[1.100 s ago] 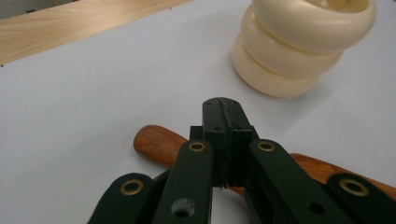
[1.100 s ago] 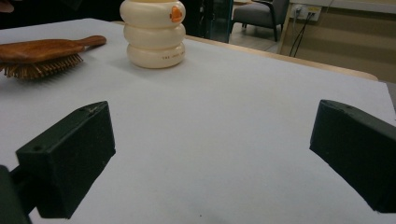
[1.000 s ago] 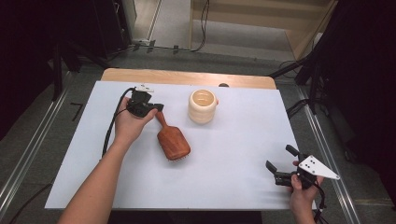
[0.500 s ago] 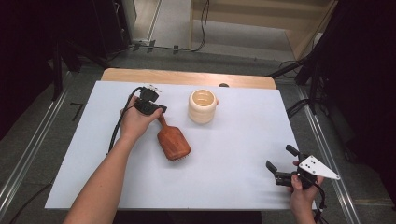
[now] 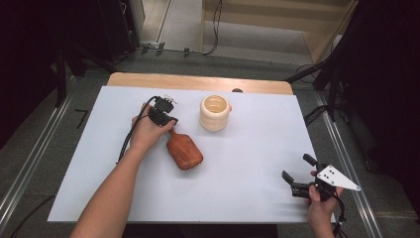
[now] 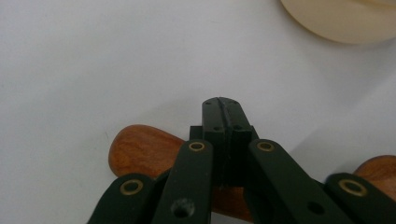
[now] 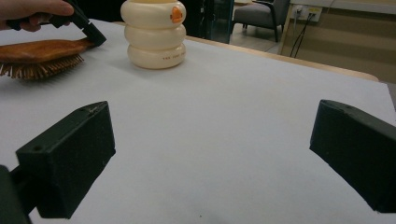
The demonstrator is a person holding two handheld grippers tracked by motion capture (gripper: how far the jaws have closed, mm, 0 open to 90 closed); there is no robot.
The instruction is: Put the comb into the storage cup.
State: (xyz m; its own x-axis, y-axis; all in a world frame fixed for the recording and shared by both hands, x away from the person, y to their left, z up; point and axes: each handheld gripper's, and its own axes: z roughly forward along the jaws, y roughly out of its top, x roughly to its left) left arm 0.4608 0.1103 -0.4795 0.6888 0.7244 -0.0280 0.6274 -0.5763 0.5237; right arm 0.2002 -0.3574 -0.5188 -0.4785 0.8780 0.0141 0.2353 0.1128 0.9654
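The left gripper point(image 5: 168, 124), held by an outstretched forearm, is clamped shut on the handle of the brush point(image 5: 184, 149), which lies left of centre on the table point(image 5: 247, 163) beside the cup point(image 5: 215, 112). The right gripper point(image 5: 297, 174) is held wide open, empty, near the right edge. Bristles point(image 7: 39, 69) are seen in the right gripper view.

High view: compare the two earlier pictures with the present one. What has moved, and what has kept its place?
The left tongs, shut, have come down a little toward the handle of the brown wooden hairbrush; whether they grip it cannot be told. The hairbrush, the cream ringed ceramic cup and the open right tongs stayed where they were.
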